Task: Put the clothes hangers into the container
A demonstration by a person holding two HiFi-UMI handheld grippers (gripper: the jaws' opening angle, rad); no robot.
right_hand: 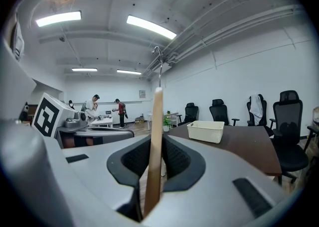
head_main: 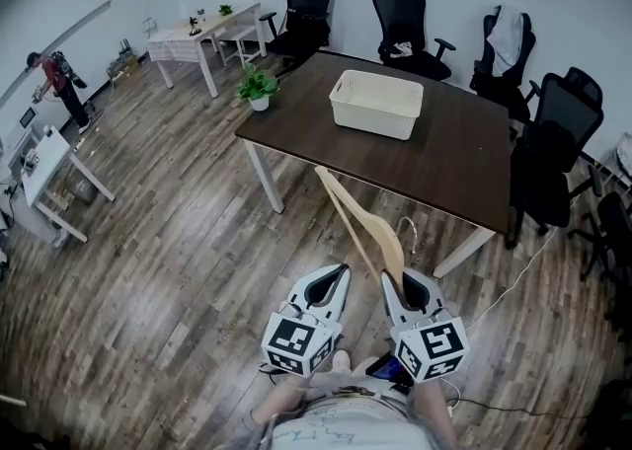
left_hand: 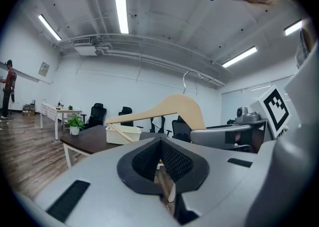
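The right gripper (head_main: 400, 283) is clamped on a wooden hanger (head_main: 355, 221). In its own view the jaws pinch the flat faces of the wood, which shows edge-on as a thin pale strip (right_hand: 155, 121) rising straight out from between them. The wire hook (right_hand: 158, 59) stands above the tips. Seen from the left gripper's camera, the hold sits on one arm of the hanger (left_hand: 169, 107), just under the crest. The other arm reaches forward and away from the jaws, unsupported. It looks stiff and light, so it should not bend or sag. The wood is smooth, though, and the long free arm gives leverage, so it could swivel in the pads on a quick swing. The present hold close to the crest and hook seems the soundest place, as the weight balances there. The thin hook is best left alone, since it could turn. The left gripper (head_main: 331, 278) hangs just beside the right one, on its left, with its jaws together on nothing. The basket (head_main: 375, 117) stands well ahead of both grippers on a dark table (head_main: 464, 162), still empty as far as I can see. The hanger is long and the basket short, so it may have to go in tilted.
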